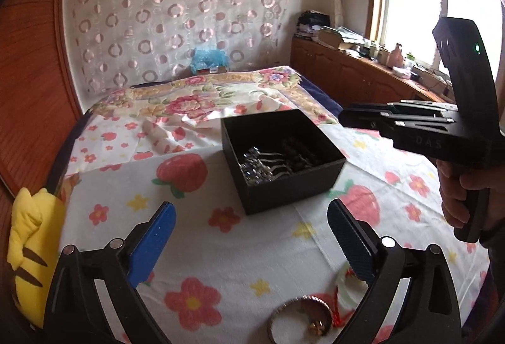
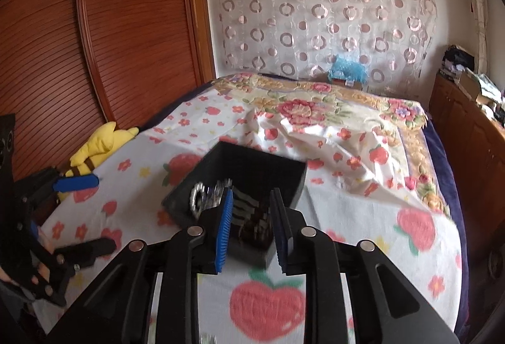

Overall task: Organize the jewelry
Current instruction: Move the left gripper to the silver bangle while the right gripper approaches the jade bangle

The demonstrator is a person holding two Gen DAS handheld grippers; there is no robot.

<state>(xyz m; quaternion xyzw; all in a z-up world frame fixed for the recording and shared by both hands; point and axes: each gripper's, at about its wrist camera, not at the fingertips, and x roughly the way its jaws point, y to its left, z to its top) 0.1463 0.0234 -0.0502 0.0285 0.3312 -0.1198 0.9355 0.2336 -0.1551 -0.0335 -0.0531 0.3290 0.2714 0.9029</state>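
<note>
A black open box (image 1: 293, 189) stands on the flowered bed sheet, holding silver jewelry (image 1: 262, 167) and dark beads (image 1: 296, 154). My left gripper (image 1: 252, 227) is open wide in front of the box, nothing between its blue pads. Close below it lie a metal bangle (image 1: 296, 300) and a pale ring on a red cord (image 1: 334, 306). My right gripper (image 2: 252, 217) hovers over the box's near side (image 2: 180, 198) with a narrow gap between its pads. Only the silver jewelry (image 2: 202, 198) inside the box shows through that gap. The right gripper (image 1: 347, 118) also reaches in from the right, above the box.
A yellow plush toy (image 1: 28, 249) lies at the sheet's left edge beside a wooden wardrobe (image 2: 126, 28). A rumpled floral blanket (image 1: 195, 104) covers the far bed. A cluttered wooden cabinet (image 1: 347, 69) runs under the window. The left gripper (image 2: 85, 214) shows at the left.
</note>
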